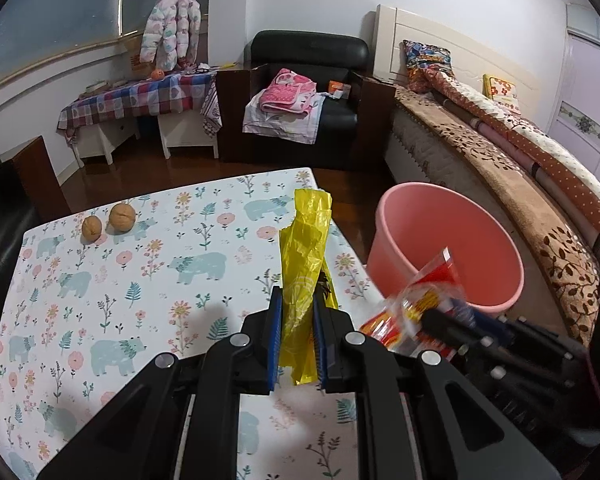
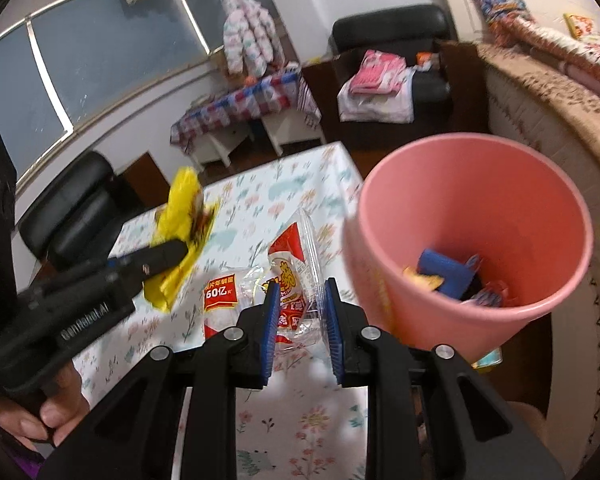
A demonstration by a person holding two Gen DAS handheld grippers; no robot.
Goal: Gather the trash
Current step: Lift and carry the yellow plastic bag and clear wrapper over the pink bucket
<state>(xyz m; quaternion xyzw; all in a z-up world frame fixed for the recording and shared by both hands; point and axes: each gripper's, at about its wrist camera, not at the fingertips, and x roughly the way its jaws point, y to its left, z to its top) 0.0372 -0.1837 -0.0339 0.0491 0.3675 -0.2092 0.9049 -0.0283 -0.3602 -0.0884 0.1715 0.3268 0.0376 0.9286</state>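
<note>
My left gripper (image 1: 297,300) is shut on a yellow plastic bag (image 1: 304,248) and holds it upright above the floral table (image 1: 140,280). The bag also shows in the right wrist view (image 2: 180,216), with the left gripper (image 2: 176,250) on it. My right gripper (image 2: 302,292) is shut on a clear red-and-white snack wrapper (image 2: 288,276), just left of the pink bucket (image 2: 472,184). The wrapper (image 1: 424,304) and bucket (image 1: 444,216) also show in the left wrist view. Blue and orange trash (image 2: 448,276) lies inside the bucket.
Two walnuts (image 1: 108,222) sit at the table's far left. A bed (image 1: 520,160) runs along the right beside the bucket. A black armchair (image 1: 300,92) with pink cloth and a small covered desk (image 1: 140,100) stand beyond the table.
</note>
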